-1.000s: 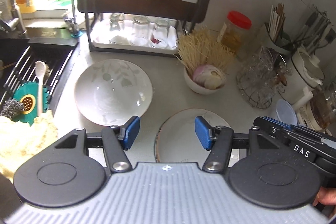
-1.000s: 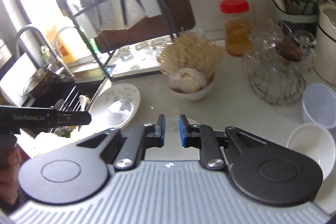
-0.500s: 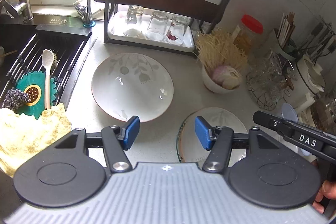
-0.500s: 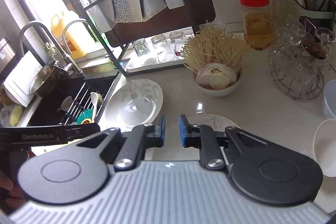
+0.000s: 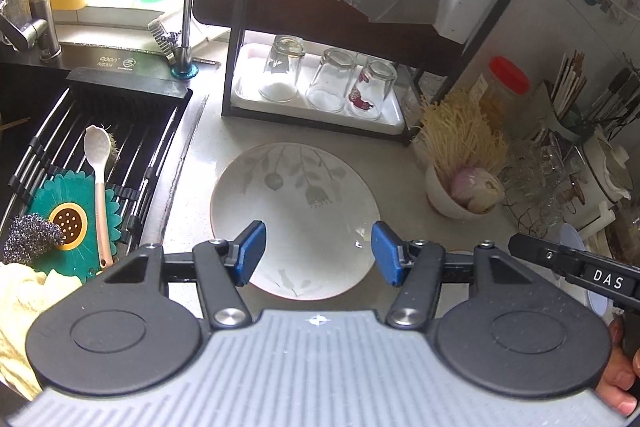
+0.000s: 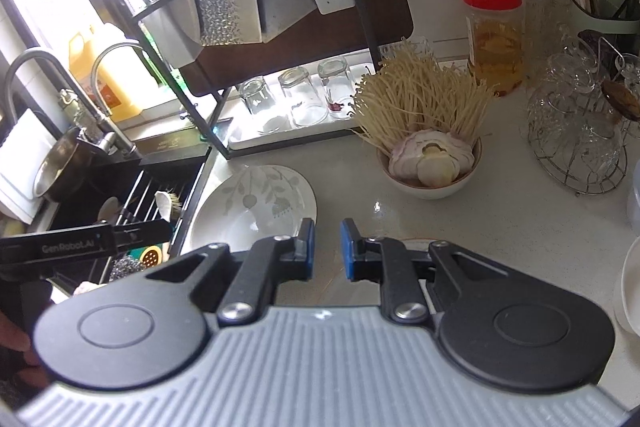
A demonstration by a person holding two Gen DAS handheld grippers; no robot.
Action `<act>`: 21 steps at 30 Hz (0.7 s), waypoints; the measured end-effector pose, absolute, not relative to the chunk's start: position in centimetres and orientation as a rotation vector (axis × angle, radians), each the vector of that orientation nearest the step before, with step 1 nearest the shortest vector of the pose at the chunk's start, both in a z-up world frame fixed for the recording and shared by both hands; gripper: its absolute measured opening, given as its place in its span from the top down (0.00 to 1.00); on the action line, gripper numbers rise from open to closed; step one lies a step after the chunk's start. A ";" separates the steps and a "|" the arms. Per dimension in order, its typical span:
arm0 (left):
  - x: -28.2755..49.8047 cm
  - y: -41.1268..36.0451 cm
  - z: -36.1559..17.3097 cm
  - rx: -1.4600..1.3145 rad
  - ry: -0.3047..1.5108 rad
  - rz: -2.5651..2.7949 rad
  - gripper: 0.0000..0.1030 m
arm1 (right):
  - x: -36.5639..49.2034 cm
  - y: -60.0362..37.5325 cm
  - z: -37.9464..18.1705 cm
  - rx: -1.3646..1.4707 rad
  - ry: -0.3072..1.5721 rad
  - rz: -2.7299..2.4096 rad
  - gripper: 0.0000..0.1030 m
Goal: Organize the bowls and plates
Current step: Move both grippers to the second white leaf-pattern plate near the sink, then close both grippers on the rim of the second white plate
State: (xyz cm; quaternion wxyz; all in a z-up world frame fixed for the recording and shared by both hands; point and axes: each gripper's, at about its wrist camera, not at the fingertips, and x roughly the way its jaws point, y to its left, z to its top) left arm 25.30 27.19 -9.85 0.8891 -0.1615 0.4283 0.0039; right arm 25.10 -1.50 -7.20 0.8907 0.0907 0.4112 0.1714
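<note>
Kitchen desk (image 5: 192,163), pale stone, sink (image 5: 80,155) sitting at left w/ dish rack (image 5: 360,39) behind. Left gripper (image 5: 318,253) is hovering w/ jaws spread wide, holding nothing; vs 0.5 s ago it's shifting so the leaf-print plate (image 5: 296,203), then off to upper left, is lying centred right between and under the blue pads (image 5: 250,253). Whether pads are touching the plate: can't tell. Second plate, earlier btw the fingers, is now showing only as a sliver at right. Right gripper (image 6: 327,247) is hanging w/ jaws nearly closed, small gap, gripping nothing; leaf plate (image 6: 256,199) lying just left of its tips, closer than before. Bowl w/ noodles & onion (image 6: 432,171) sitting further out right, 3 upturned glasses (image 5: 328,81) in the rack tray.
</note>
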 end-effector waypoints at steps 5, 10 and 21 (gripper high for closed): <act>27.1 29.3 -11.6 -0.342 0.927 0.009 0.37 | 26.4 -0.3 -8.2 0.204 0.882 0.323 0.82; 28.9 31.5 -13.8 -0.325 0.969 0.015 0.31 | 28.0 0.8 -9.6 0.239 0.906 0.305 0.51; 32.5 34.9 -18.3 -0.336 1.053 -0.023 0.29 | 31.5 4.8 -13.2 0.257 1.005 0.308 0.51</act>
